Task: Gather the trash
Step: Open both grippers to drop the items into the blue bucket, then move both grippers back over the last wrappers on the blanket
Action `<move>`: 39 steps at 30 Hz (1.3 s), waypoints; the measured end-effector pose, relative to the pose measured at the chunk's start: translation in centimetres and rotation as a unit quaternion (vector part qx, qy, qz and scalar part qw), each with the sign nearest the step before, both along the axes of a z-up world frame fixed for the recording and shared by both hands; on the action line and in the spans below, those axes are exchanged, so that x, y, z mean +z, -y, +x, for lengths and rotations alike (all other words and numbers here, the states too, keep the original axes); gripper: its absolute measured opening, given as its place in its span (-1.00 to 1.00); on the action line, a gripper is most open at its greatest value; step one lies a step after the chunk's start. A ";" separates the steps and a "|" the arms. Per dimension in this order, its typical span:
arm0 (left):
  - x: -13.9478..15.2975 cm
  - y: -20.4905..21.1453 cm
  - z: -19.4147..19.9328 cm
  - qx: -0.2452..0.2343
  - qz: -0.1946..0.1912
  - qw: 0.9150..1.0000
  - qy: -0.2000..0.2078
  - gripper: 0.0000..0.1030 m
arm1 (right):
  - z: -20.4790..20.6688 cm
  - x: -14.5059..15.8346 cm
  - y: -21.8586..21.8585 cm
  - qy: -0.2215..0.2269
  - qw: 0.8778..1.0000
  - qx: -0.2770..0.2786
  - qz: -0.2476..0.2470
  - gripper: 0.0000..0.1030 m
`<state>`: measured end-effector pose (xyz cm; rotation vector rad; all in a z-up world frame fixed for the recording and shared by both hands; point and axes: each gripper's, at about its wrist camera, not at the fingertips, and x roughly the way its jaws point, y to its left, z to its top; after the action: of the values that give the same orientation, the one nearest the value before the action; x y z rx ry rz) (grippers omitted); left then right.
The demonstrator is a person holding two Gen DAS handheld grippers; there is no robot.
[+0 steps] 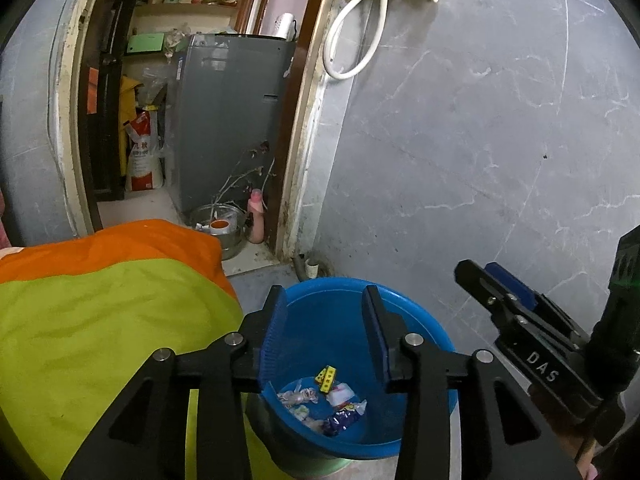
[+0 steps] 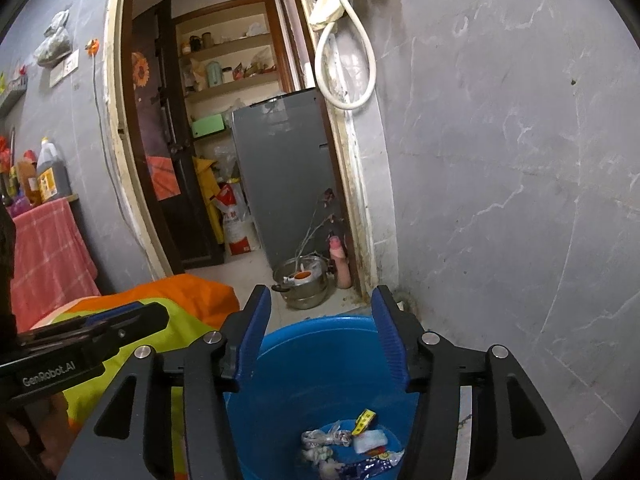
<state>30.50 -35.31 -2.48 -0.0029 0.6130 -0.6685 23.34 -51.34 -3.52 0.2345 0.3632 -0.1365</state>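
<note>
The left tool [image 1: 326, 334] hangs over the blue bin [image 1: 420, 320], its pads spread with nothing between them; judged from that, the drop-off step is just done on this side. Beside the bin's left rim lies the bed, its orange-and-green cover [image 1: 100, 320] showing no litter in the part visible. At the bottom of the bin sits the collected trash: candy wrappers [image 1: 298, 396], a small yellow packet [image 1: 326, 378] and a blue-and-white wrapper [image 1: 344, 418], all loose and apart from both tools. The right tool [image 2: 318, 338] is likewise released and empty, poised above the same bin just right of its partner, close to the grey tiled wall [image 2: 500, 160].

Next, I judge, both tools should lift clear of the bin's rim and turn toward wherever litter remains. None shows outside the bin here, so a look along the bed and the floor comes first.
</note>
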 end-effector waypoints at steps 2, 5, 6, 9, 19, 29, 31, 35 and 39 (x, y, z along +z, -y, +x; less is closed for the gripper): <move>0.3 -0.4 -0.1 0.006 -0.002 1.000 0.003 -0.10 | -0.3 0.5 -0.1 0.005 1.000 -0.002 -0.004 0.04; 1.1 -1.8 -0.5 0.025 -0.016 0.999 0.015 0.16 | -0.8 1.4 -0.3 0.014 1.000 -0.006 -0.010 0.15; 1.4 -2.3 -0.7 0.030 -0.020 0.999 0.017 0.20 | -1.0 1.7 -0.5 0.017 1.000 -0.007 -0.012 0.20; 2.6 -4.1 -1.0 0.055 -0.035 0.998 0.028 0.52 | -1.6 3.0 -1.0 0.030 0.999 -0.008 -0.019 0.32; 6.9 -12.0 -2.9 0.135 -0.066 0.985 0.087 0.97 | -3.4 6.9 -4.7 0.071 0.997 0.010 -0.036 1.00; 8.8 -18.2 -6.4 0.176 -0.036 0.974 0.141 0.97 | -4.7 8.8 -10.5 0.088 0.994 0.048 -0.048 1.00; 8.8 -19.3 -7.1 0.184 -0.026 0.971 0.149 0.97 | -4.8 9.0 -12.0 0.092 0.993 0.055 -0.045 1.00; 9.0 -22.0 -8.0 0.204 -0.012 0.966 0.159 0.97 | -4.7 9.2 -14.8 0.095 0.992 0.072 -0.041 1.00; 8.7 -24.6 -8.9 0.221 -0.006 0.962 0.161 0.97 | -4.5 9.1 -17.6 0.093 0.991 0.090 -0.040 1.00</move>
<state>21.63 -10.73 6.21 -0.0406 0.2768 -0.2291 18.88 -33.73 5.59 0.1318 0.1922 0.0490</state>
